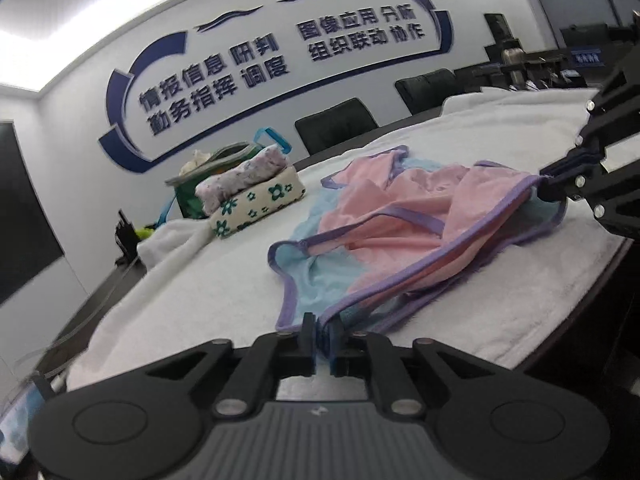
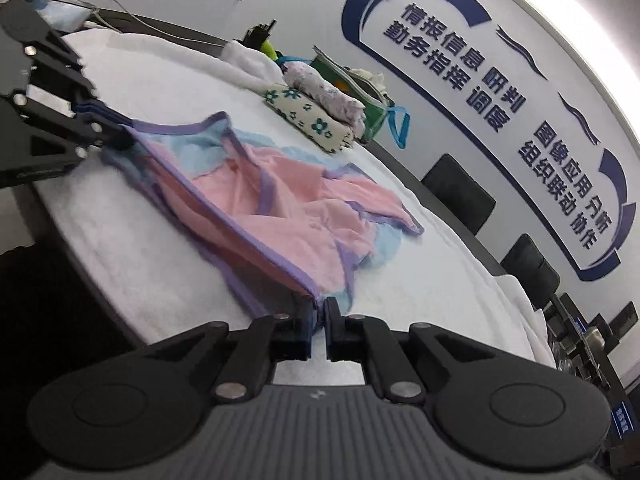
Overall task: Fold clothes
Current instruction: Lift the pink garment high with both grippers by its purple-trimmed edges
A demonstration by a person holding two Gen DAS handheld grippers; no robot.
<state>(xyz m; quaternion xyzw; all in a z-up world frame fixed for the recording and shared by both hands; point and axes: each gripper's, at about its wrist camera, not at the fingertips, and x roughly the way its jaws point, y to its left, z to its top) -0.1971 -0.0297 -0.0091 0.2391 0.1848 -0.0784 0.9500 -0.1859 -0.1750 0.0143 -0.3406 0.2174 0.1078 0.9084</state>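
One soft pink-and-blue garment (image 1: 400,220) with purple binding lies crumpled on the white terry towel (image 1: 200,280). Left gripper (image 1: 320,336) and right gripper (image 2: 318,312) each pinch one hem corner. Two folded floral pieces (image 1: 252,192) are stacked beyond.

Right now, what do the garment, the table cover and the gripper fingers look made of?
Garment: thin soft knit, likely cotton, matte pink and blue with purple binding; it drapes and wrinkles.
Cover: white terry-like towelling with a fuzzy nap.
Left gripper and right gripper: fingers look like matte black moulded plastic; both shut on the hem.
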